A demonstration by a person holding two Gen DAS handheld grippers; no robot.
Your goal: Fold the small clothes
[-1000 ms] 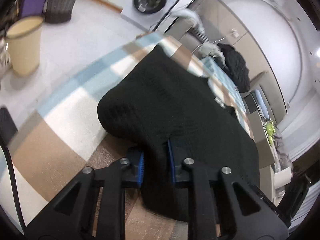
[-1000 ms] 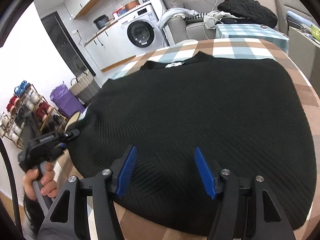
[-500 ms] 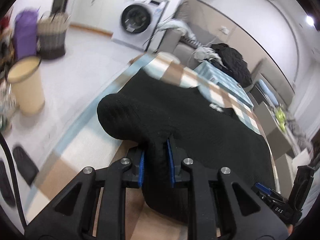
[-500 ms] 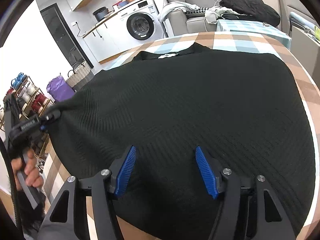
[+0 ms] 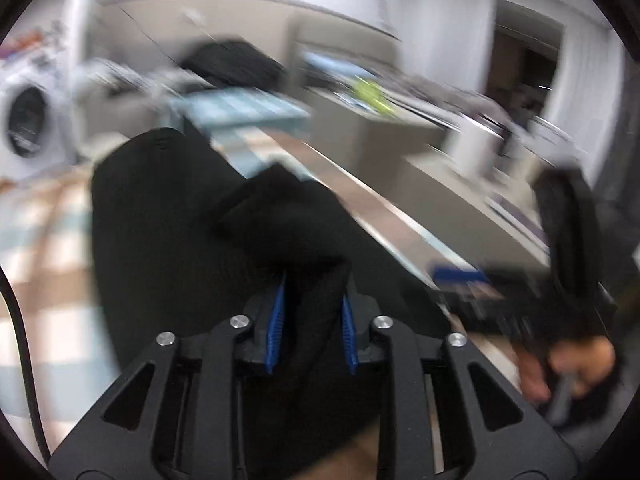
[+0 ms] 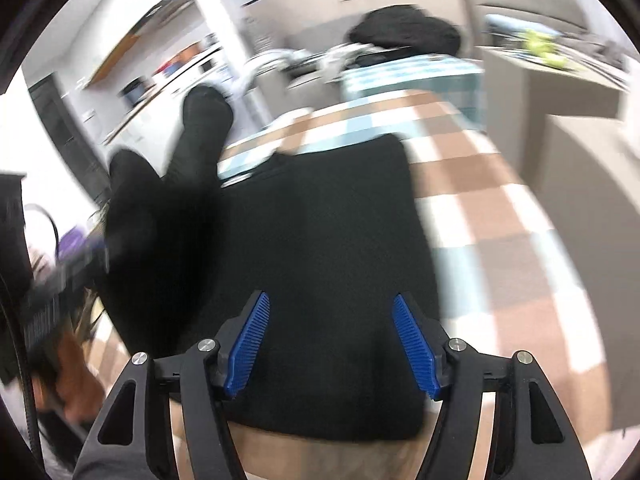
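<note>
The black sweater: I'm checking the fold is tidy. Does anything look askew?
Yes. The black sweater has a sleeve raised at its left side, pinched by the left tool, not flat on the checked tablecloth.

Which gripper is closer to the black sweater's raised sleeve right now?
Left. The left gripper is clamped on the black sweater, lifting its sleeve over the body. The right gripper hovers open above the near hem, apart from the sleeve.

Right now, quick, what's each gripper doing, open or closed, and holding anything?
Left gripper: closed on a bunched fold of the black sweater.
Right gripper: open, holding nothing, above the sweater.
</note>
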